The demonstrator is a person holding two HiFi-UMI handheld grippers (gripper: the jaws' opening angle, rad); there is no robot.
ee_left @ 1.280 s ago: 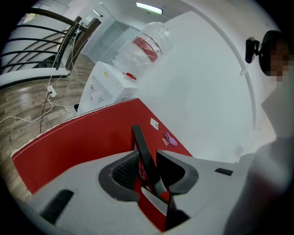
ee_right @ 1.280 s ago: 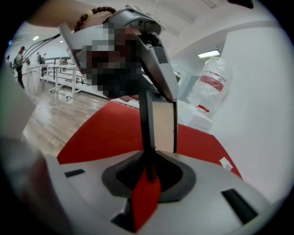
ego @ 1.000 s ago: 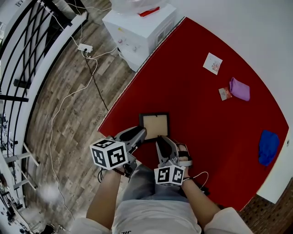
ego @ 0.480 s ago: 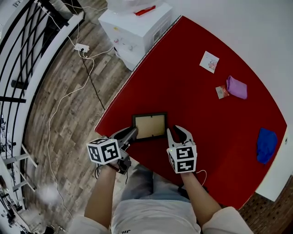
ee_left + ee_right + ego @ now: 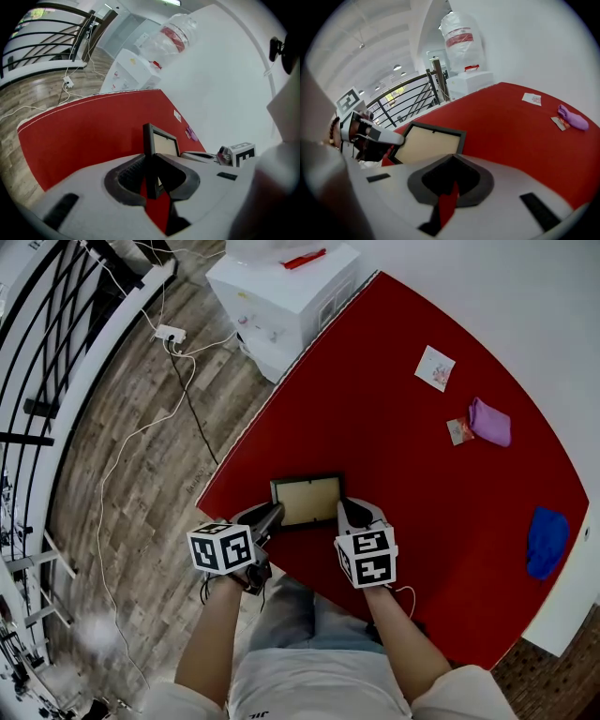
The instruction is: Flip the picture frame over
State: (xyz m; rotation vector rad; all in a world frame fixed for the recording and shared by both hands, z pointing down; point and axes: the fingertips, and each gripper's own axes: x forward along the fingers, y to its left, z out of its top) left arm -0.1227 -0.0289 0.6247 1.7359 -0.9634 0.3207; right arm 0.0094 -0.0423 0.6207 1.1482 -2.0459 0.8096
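The picture frame (image 5: pixel 307 500), black-rimmed with its tan backing up, lies flat or nearly flat near the front edge of the red table (image 5: pixel 422 484). My left gripper (image 5: pixel 272 514) is shut on its left edge. Its jaws have just been closing, and in the left gripper view (image 5: pixel 152 161) the frame's rim (image 5: pixel 149 140) stands clamped between the pads. My right gripper (image 5: pixel 349 510) sits at the frame's right edge. In the right gripper view (image 5: pixel 451 161) its tips meet with nothing between them, and the frame (image 5: pixel 429 143) lies just beyond them.
Far across the table lie a white card (image 5: pixel 436 369), a purple cloth (image 5: pixel 489 421) beside a small packet (image 5: pixel 458 431), and a blue cloth (image 5: pixel 547 542). A white water dispenser (image 5: pixel 286 287) stands off the table's far left corner. Cables (image 5: pixel 141 437) trail over the wood floor.
The frame has shifted slightly left and now lies lower and flatter. My right gripper has rolled and moved up beside its right edge. My left gripper has come down with the frame.
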